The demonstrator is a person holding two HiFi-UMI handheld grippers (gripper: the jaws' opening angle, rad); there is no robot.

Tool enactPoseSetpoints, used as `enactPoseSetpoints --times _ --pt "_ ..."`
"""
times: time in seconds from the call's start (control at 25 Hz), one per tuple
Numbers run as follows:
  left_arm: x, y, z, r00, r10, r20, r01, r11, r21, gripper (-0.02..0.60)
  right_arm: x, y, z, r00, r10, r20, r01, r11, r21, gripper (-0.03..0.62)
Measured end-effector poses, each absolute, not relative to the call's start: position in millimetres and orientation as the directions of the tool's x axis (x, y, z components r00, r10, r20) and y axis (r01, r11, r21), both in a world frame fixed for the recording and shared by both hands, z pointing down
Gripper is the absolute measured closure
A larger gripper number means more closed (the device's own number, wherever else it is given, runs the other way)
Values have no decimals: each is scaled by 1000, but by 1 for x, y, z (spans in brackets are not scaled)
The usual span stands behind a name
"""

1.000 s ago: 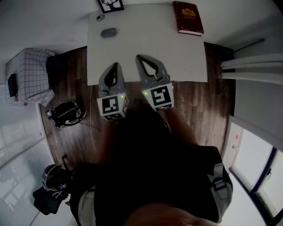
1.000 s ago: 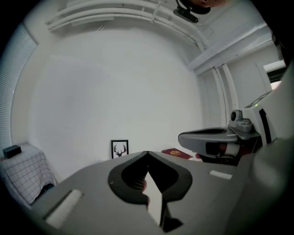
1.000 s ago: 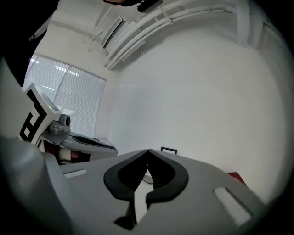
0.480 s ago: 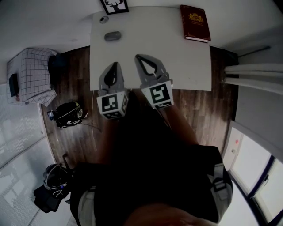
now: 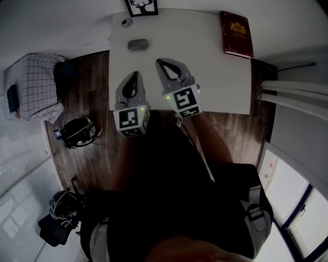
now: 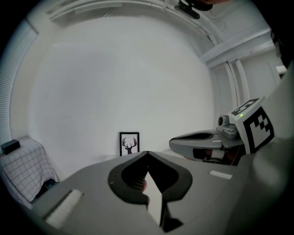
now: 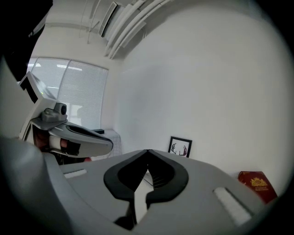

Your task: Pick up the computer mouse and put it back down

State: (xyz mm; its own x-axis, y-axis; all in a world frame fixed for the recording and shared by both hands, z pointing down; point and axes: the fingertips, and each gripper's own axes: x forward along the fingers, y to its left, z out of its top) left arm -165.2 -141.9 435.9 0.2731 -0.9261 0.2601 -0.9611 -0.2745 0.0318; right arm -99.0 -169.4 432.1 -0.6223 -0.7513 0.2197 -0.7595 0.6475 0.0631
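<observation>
The grey computer mouse (image 5: 138, 45) lies on the white table (image 5: 215, 77), towards its far left. My left gripper (image 5: 134, 74) hovers at the table's near left edge, a short way in front of the mouse. It is shut and holds nothing. My right gripper (image 5: 159, 62) reaches over the table just right of the mouse, also shut and empty. In the left gripper view the jaws (image 6: 146, 152) meet at their tips and the right gripper (image 6: 197, 137) shows to the right. The right gripper view shows its jaws (image 7: 147, 150) closed together. Neither gripper view shows the mouse.
A framed deer picture (image 5: 141, 6) leans on the wall at the table's back, with a small round object (image 5: 126, 22) beside it. A dark red book (image 5: 237, 34) lies at the far right. On the wooden floor to the left are a checked cloth (image 5: 31, 87) and headphones (image 5: 77, 132).
Both grippers have moved forward over the table towards the mouse, the right one further than the left. Both stayed shut. The mouse has not moved on the table.
</observation>
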Motion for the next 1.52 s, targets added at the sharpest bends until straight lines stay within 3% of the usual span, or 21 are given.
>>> enactPoseSetpoints --times 0.64,1.2,1.52 --pt "-217 -185 480 246 -904 350 -969 -238 66 580 -162 -238 507 -662 -629 407 -685 728 10 580" --pt "-225 -252 552 315 -830 460 -949 -280 144 580 -179 -296 576 -584 -590 558 -709 705 3 580" --pt "-229 -283 585 347 -789 507 -938 -297 180 580 -184 -328 621 -557 -506 659 -666 746 10 579"
